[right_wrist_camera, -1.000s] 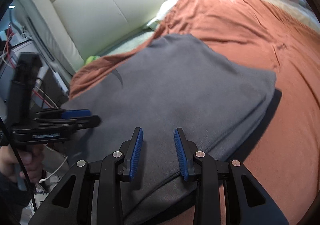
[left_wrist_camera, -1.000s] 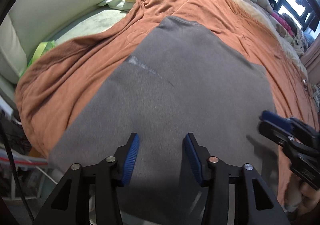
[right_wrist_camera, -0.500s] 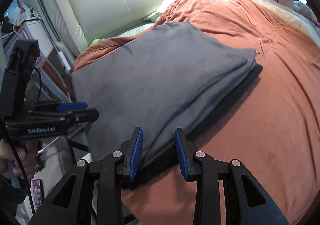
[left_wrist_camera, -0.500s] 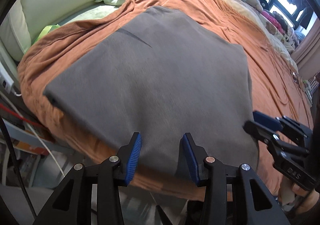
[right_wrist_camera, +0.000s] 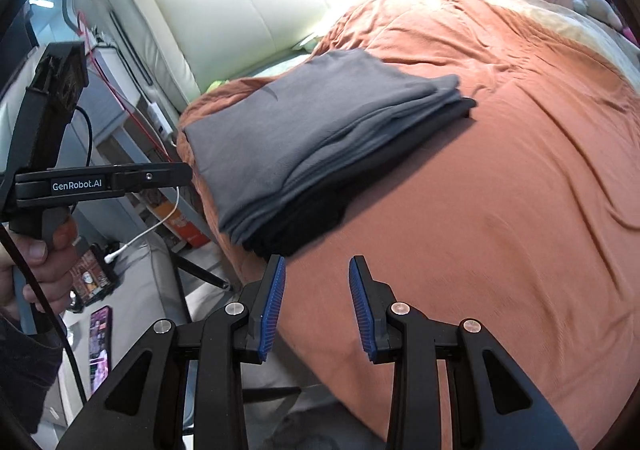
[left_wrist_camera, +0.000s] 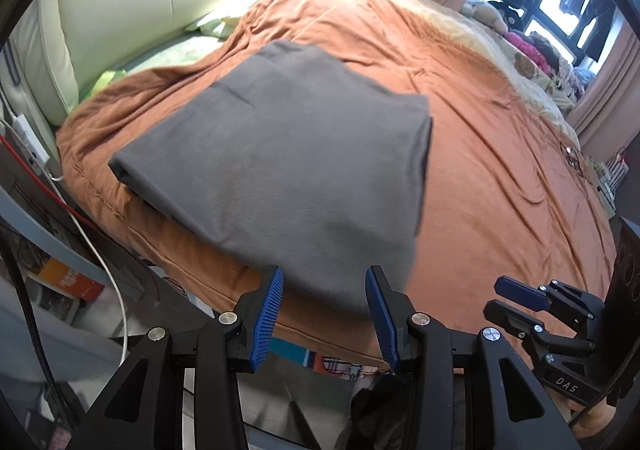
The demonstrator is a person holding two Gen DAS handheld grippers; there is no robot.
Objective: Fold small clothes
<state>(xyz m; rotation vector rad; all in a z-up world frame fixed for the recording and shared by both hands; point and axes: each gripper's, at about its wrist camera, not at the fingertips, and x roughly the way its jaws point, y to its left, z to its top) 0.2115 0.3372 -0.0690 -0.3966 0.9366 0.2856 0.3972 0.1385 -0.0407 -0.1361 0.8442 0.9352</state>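
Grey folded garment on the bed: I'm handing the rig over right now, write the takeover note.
Left gripper: open, nothing between its blue pads, at the bed's near edge, just short of the garment.
Right gripper: open, empty, over bare orange-brown bedspread.
Grey folded cotton garment: lies flat in a neat rectangle on the bedspread near the bed's corner by the cream padded headboard; stacked layers show along its side edge, darker fabric beneath.
Done: this piece looks fully folded and released.
Left: no other unfolded clothing shows in these views; probably fetch the next piece or check the stack is square.
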